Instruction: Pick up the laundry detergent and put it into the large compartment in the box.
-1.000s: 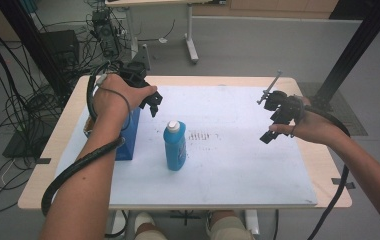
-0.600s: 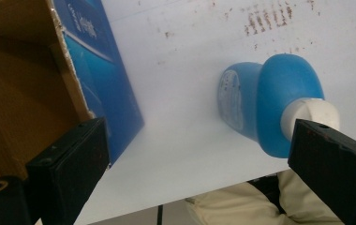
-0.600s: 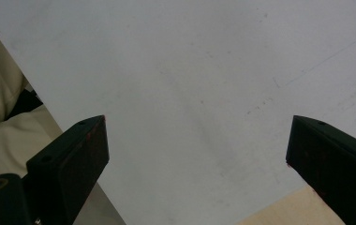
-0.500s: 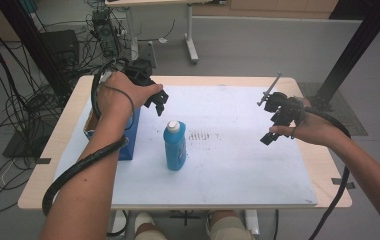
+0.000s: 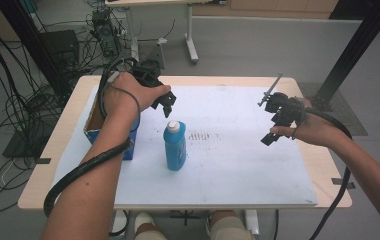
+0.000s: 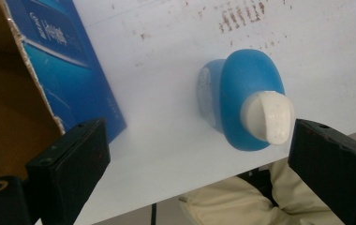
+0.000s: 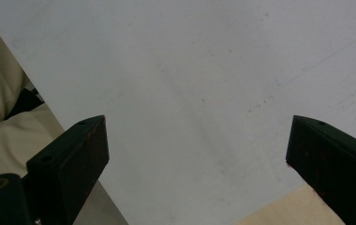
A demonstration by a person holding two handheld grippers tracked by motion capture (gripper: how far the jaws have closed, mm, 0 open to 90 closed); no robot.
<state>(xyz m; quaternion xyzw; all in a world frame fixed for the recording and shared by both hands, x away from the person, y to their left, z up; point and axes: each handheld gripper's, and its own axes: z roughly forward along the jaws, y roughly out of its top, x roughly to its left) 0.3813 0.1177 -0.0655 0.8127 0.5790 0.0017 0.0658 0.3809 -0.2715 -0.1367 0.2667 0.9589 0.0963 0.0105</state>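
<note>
A blue bottle point(image 5: 175, 146) with a white cap point(image 6: 267, 116) stands upright on the white sheet point(image 5: 228, 150), near the middle. My left gripper point(image 5: 168, 104) hovers just above and behind the bottle, open, with nothing between its jaws. In the left gripper view point(image 6: 199, 173) the bottle point(image 6: 241, 101) lies below, close to the right jaw. A blue cardboard box point(image 5: 128, 142), open at the top, sits left of the bottle under my left forearm; its blue side point(image 6: 68, 65) and brown inside show. My right gripper point(image 5: 273, 131) is open over the right side of the sheet, and in its own view point(image 7: 197, 164) it holds nothing.
The sheet point(image 7: 190, 84) covers most of a wooden table point(image 5: 53, 150). A faint patch of dark marks point(image 5: 202, 135) lies right of the bottle. Cables and a black frame post point(image 5: 350, 50) stand on the floor beyond the table. The person's knees point(image 6: 241, 206) are at the near edge.
My left gripper has drifted right and slightly nearer, ending up closer to the bottle's cap. The right gripper has stayed almost still.
</note>
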